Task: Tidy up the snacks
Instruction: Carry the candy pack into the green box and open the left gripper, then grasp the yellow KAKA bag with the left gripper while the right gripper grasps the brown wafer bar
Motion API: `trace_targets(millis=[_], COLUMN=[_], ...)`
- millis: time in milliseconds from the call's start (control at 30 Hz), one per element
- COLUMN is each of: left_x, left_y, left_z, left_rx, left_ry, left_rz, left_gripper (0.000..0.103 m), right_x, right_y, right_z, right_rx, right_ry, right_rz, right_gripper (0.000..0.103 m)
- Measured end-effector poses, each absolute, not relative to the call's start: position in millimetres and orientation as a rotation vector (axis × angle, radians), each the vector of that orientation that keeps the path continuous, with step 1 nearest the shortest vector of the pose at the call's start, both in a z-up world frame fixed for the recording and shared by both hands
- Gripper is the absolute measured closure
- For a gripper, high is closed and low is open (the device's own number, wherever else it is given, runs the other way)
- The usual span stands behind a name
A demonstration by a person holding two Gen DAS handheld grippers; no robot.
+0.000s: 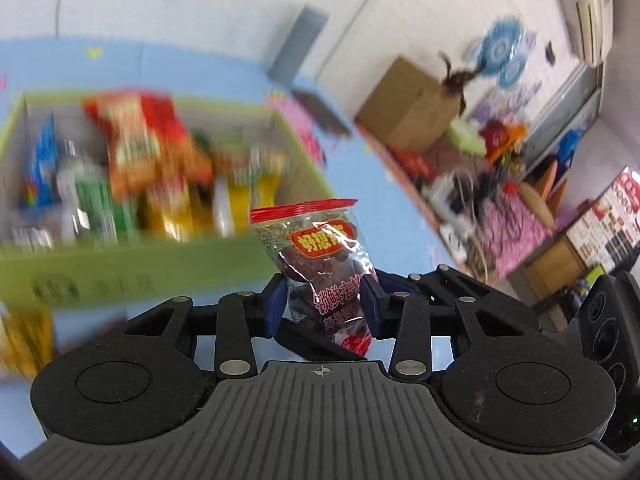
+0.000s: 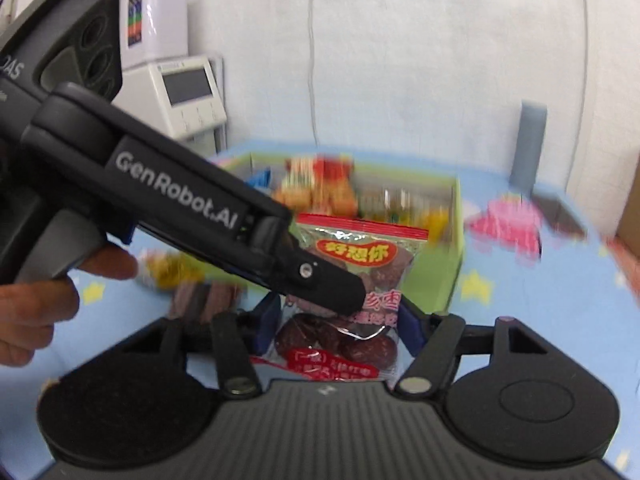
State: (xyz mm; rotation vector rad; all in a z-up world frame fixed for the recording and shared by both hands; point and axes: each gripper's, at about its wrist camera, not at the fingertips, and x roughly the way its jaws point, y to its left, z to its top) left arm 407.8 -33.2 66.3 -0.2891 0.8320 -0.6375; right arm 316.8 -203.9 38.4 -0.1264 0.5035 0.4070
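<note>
Dates in a clear plastic packet (image 1: 320, 264) with a red sealed top edge and a red-and-yellow label sit gripped in both sets of tongs at once. The left tongs (image 1: 324, 304) are narrow, blue pads pinching the packet's lower half. From the right wrist view, the right tongs (image 2: 336, 330) stand wider and bracket the same packet low down; the blue pads appear to touch its sides, so I judge it held there too. A hand (image 2: 36, 312) holds the left tool's grip, and that tool crosses the packet's front.

The packet hangs upright in the air, just in front of the green-rimmed open cardboard box (image 2: 458, 240), which stands on the blue star-printed worktop (image 2: 560, 312) and already holds many bright snack bags.

Procedure, as judged: carry the packet over the near wall of the box with one set of tongs releasing first, to avoid tearing the film. Keep it upright. Lower it into a free gap before opening. Film is slippery and crushable; grip lightly.
</note>
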Motion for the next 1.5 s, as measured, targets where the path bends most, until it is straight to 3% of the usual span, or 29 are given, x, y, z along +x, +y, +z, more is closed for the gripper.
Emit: trace_targets(millis=[133,267,333,500,600,733,1033,1133,1167,1233,1267,1300,1333,1400,1500], left_x=[451,496,510,474,442,410,396,396,398,401,397,392,386,375,358], left_y=[-30,-27,-22,13,46,87,124,114,111,107,105,102,101,106,114], left_z=[101,100,97,107,103,70,-8,-13,-16,-25,-27,-28,-27,-25,-20], left_rx=[-0.260,-0.251,-0.254,-0.193,-0.187,-0.168,-0.153,-0.058,-0.025,0.015,0.046,0.089,0.102,0.070,0.008], left_ry=[0.763,0.782,0.782,0.643,0.599,0.663,0.865,0.839,0.841,0.880,0.867,0.858,0.855,0.865,0.877], left_rz=[-0.590,-0.560,-0.531,-0.508,-0.482,-0.402,-0.283,-0.248,-0.230,-0.241,-0.242,-0.241,-0.249,-0.281,-0.319], left_gripper=[0.080,0.077,0.060,0.033,0.031,0.027,0.026,0.016,0.018,0.034,0.050,0.059,0.061,0.068,0.069], right_x=[372,429,447,414,365,330,337,352,355,354,351,347,342,334,315], right_y=[-194,-186,-186,-189,-184,-158,-97,-83,-80,-75,-73,-74,-77,-87,-106], right_z=[73,78,76,91,82,39,-22,-32,-35,-41,-42,-41,-38,-35,-32], right_rx=[-0.156,-0.171,-0.147,-0.115,-0.100,-0.094,-0.114,-0.123,-0.132,-0.163,-0.188,-0.204,-0.193,-0.166,-0.139], right_ry=[0.464,0.499,0.501,0.389,0.359,0.478,0.667,0.703,0.709,0.691,0.678,0.666,0.667,0.684,0.696], right_rz=[0.432,0.441,0.436,0.434,0.507,0.590,0.612,0.595,0.582,0.557,0.541,0.532,0.539,0.540,0.526], right_gripper=[0.030,0.024,0.013,0.011,0.010,0.010,0.010,0.010,0.010,0.016,0.021,0.039,0.048,0.049,0.050])
